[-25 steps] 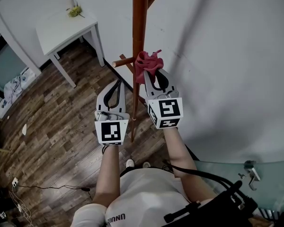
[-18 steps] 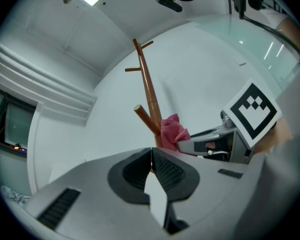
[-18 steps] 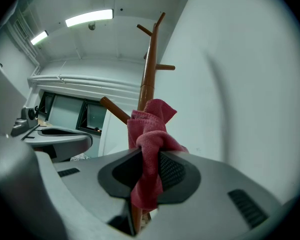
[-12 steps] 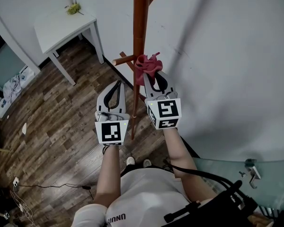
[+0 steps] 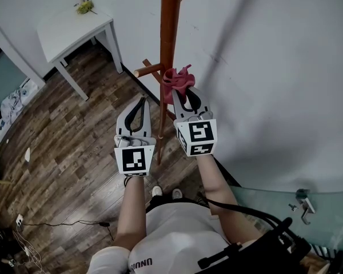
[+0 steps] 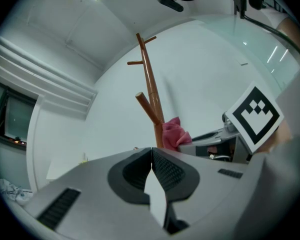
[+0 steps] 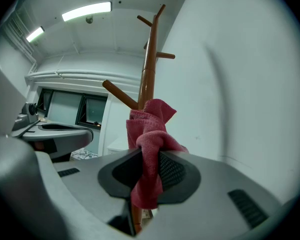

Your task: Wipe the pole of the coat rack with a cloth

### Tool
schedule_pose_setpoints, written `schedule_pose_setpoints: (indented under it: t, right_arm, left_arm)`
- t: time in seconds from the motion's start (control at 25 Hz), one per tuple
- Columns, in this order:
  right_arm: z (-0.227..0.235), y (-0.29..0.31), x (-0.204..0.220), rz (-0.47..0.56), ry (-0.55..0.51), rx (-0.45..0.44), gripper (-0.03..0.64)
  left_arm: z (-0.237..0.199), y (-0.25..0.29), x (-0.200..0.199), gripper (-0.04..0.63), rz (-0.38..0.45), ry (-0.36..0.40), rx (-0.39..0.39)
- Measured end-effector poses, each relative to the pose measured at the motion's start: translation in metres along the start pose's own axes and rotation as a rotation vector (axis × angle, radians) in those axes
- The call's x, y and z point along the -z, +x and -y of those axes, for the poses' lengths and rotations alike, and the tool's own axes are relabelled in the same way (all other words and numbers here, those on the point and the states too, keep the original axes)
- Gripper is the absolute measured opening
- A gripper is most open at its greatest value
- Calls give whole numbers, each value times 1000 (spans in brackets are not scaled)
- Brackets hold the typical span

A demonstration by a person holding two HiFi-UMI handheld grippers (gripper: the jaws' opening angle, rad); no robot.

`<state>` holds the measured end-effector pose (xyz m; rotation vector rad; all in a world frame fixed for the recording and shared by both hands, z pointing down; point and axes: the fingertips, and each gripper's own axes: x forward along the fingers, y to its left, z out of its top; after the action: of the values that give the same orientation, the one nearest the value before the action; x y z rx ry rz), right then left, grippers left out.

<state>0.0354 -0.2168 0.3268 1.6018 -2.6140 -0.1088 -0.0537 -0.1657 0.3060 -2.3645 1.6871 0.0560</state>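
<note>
The brown wooden coat rack pole (image 5: 170, 21) rises in front of the white wall, with short pegs (image 5: 147, 70) sticking out. A pink-red cloth (image 5: 179, 80) is bunched against the pole just below a peg. My right gripper (image 5: 182, 90) is shut on the cloth, which hangs between its jaws (image 7: 149, 149) and presses on the pole (image 7: 148, 69). My left gripper (image 5: 142, 100) hangs to the left of the pole, shut and empty. In the left gripper view the pole (image 6: 149, 84) and cloth (image 6: 175, 133) show ahead, beside the right gripper.
A small white table (image 5: 68, 27) with a little plant (image 5: 84, 5) stands at the back left. The floor (image 5: 63, 141) is dark wood planks, with a cable (image 5: 57, 226) lying on it. A glass pane with a handle (image 5: 300, 204) is at the lower right.
The right gripper and cloth have slid slightly up the pole. The view has shifted a little; the left gripper stays where it was.
</note>
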Motion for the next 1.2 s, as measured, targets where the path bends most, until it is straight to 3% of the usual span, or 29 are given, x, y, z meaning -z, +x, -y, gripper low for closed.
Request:
schedule_pose_setpoints:
  t: [1.2]
  right_arm:
    - [-8,0,50,-122,-42,-18,84]
  left_arm:
    - [6,-11,42,17,-90,-34,15]
